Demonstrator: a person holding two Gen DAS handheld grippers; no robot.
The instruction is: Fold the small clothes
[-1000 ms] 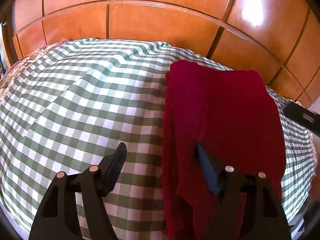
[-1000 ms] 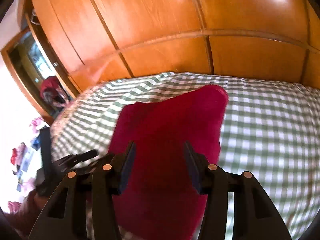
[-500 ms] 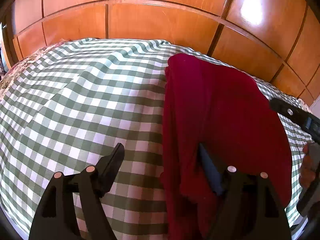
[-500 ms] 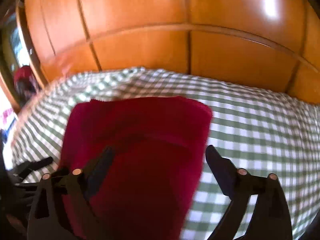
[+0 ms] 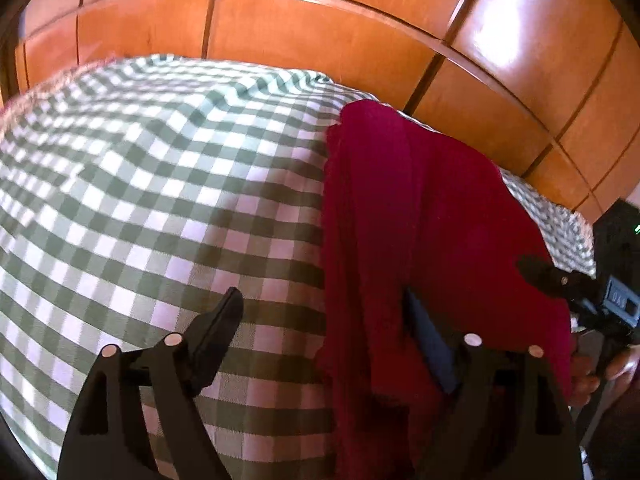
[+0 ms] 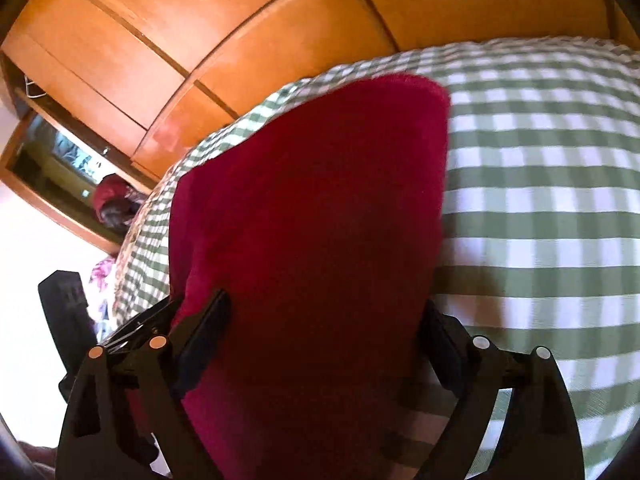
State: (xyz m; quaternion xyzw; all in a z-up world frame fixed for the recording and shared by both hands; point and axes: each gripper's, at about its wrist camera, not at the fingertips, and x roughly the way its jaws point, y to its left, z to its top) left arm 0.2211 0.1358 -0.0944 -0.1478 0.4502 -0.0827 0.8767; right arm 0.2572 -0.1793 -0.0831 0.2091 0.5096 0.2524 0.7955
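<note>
A dark red folded garment (image 5: 432,220) lies lengthwise on a bed with a green-and-white checked cover (image 5: 160,180). My left gripper (image 5: 324,324) hovers low over the garment's left edge with its jaws opening. Its left finger is above the cover and its right finger sits in a fold of the red cloth. In the right wrist view the garment (image 6: 312,220) fills the middle. My right gripper (image 6: 322,328) straddles its near end, jaws wide and closing slightly, the cloth between them without the pads pressing. The right gripper (image 5: 560,284) also shows at the garment's right edge.
Glossy orange wooden wardrobe doors (image 5: 320,36) rise just behind the bed. An open wardrobe compartment (image 6: 68,160) holding some reddish cloth stands at the left. A person's hand (image 5: 588,384) grips the right tool. The checked cover (image 6: 540,200) stretches to the right of the garment.
The right gripper went from half open to wide, rolled, and sank toward the garment's near end. It moved further into the left wrist view. The left gripper's jaws spread a little.
</note>
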